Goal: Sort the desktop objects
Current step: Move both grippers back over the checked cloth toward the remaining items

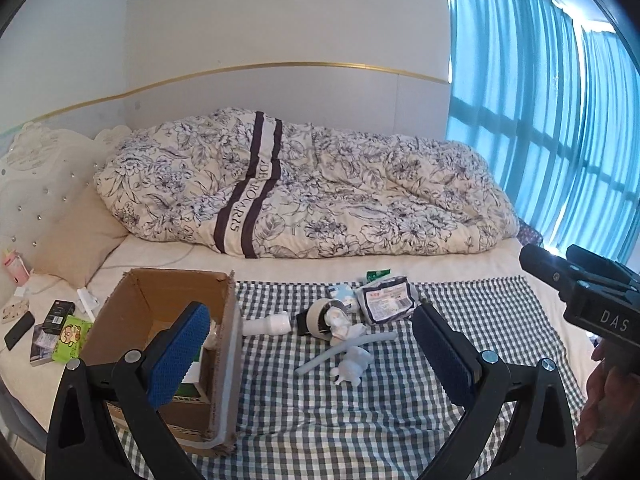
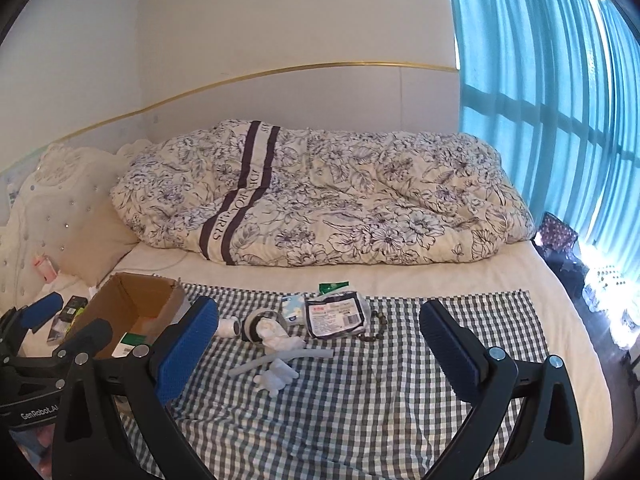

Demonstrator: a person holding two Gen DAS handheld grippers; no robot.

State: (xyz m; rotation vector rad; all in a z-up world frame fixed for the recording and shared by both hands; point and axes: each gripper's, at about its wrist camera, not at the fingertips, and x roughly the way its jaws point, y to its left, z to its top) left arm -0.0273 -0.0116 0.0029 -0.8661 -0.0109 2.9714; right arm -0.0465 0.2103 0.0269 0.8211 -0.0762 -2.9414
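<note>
A heap of small items lies on the checked cloth [image 1: 360, 420]: a white bottle [image 1: 266, 325], a tape roll [image 1: 318, 314], a pale tube [image 1: 320, 360], a white figurine [image 1: 352, 366], a labelled packet [image 1: 388, 300] and a blue tissue pack [image 1: 342, 294]. An open cardboard box [image 1: 120, 320] stands to their left with a few things inside. My left gripper [image 1: 310, 354] is open and empty, hovering between the box and the heap. My right gripper [image 2: 318, 350] is open and empty too, above the cloth in front of the packet [image 2: 336, 314] and a bead string [image 2: 378, 326].
A flowered quilt [image 1: 300, 188] and a pillow [image 1: 76, 236] fill the back of the bed. Left of the box lie a phone [image 1: 18, 330], a green pack [image 1: 70, 340] and a black box [image 1: 58, 316]. Blue curtains [image 1: 540, 120] hang at the right.
</note>
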